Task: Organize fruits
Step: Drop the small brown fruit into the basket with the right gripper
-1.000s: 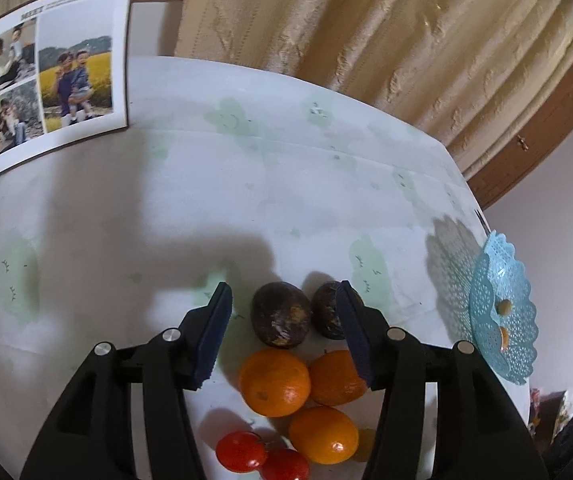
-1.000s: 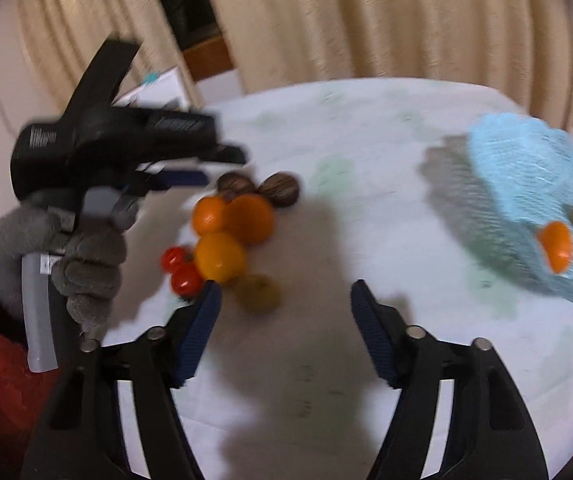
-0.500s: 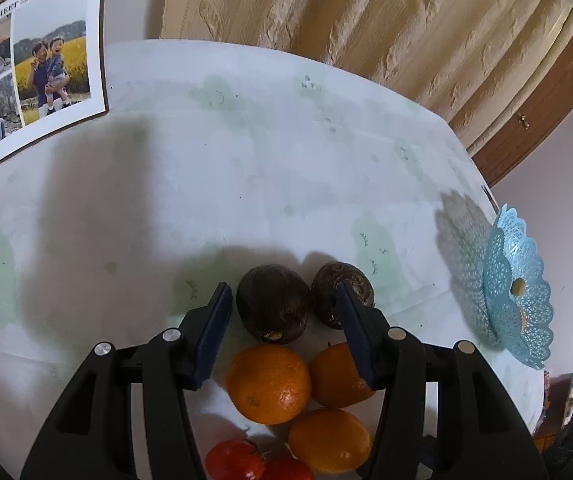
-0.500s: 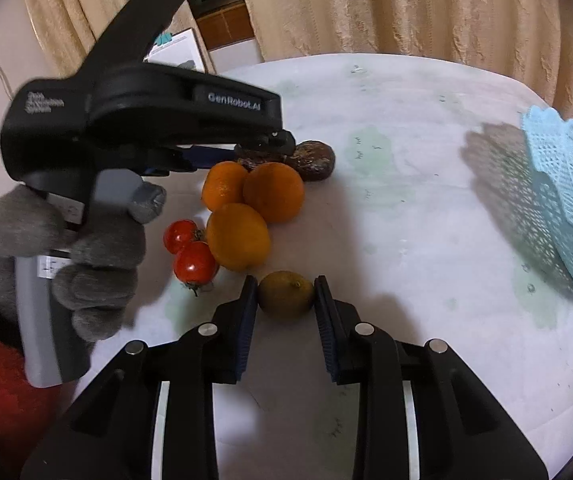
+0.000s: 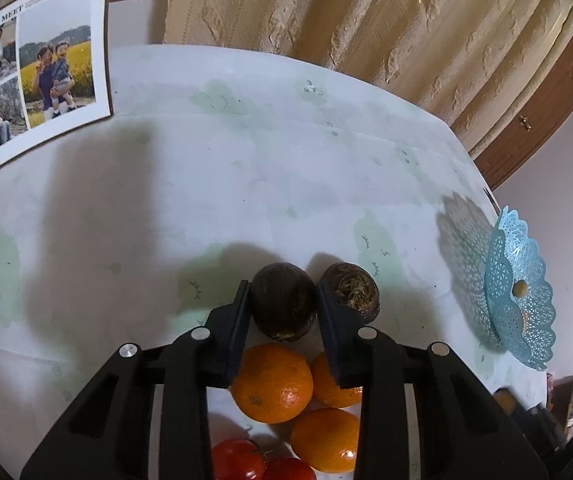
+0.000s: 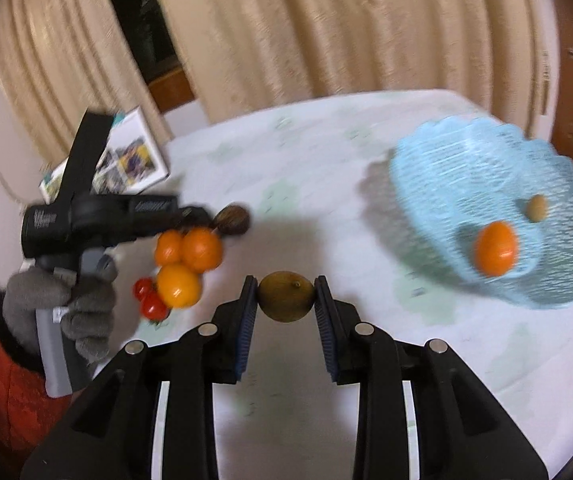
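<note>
Left gripper (image 5: 283, 306): my fingers pinch the dark passion fruit (image 5: 282, 307).
Right gripper (image 6: 285, 295): clamped on the greenish-brown fruit (image 6: 285, 296).
Next: carry it to the blue basket (image 6: 438, 184) at 2 o'clock.

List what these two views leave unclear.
- Tomatoes: cut off by the bottom edge, left wrist view.
- Basket contents: seen edge-on, left view; motion-blurred, right view.
- Dark fruit in left claw: hidden by the claw body, right view.
</note>
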`<move>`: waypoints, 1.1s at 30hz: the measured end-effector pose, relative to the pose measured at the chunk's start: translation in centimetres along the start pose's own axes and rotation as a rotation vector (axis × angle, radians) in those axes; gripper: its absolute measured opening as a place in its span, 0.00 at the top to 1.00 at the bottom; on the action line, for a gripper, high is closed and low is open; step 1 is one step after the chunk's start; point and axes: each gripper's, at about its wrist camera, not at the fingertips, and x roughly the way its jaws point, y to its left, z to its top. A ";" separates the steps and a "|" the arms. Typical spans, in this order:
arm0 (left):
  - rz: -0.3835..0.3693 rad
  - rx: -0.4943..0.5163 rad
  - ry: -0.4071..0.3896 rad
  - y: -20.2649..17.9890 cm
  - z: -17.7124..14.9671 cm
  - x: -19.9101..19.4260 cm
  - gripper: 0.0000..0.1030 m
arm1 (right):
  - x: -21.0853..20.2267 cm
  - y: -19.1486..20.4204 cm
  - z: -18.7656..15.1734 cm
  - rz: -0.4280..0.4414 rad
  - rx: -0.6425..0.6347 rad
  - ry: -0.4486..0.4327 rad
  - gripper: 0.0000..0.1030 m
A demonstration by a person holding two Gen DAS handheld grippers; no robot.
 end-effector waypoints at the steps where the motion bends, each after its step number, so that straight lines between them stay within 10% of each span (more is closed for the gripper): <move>1: 0.004 0.000 -0.007 0.0 0.0 -0.3 0.71 | -0.6 -0.7 0.3 -0.015 0.016 -0.020 0.71; 17: -0.010 -0.010 -0.062 0.1 0.9 -2.9 0.75 | -4.2 -10.6 2.5 -0.221 0.212 -0.149 0.70; 21: 0.000 -0.019 -0.034 0.1 0.7 -1.8 0.42 | -4.1 -11.9 2.0 -0.237 0.264 -0.156 0.44; 33: 0.071 0.034 -0.014 -0.4 -0.3 0.9 0.57 | -4.2 -10.5 0.6 -0.317 0.231 -0.224 0.44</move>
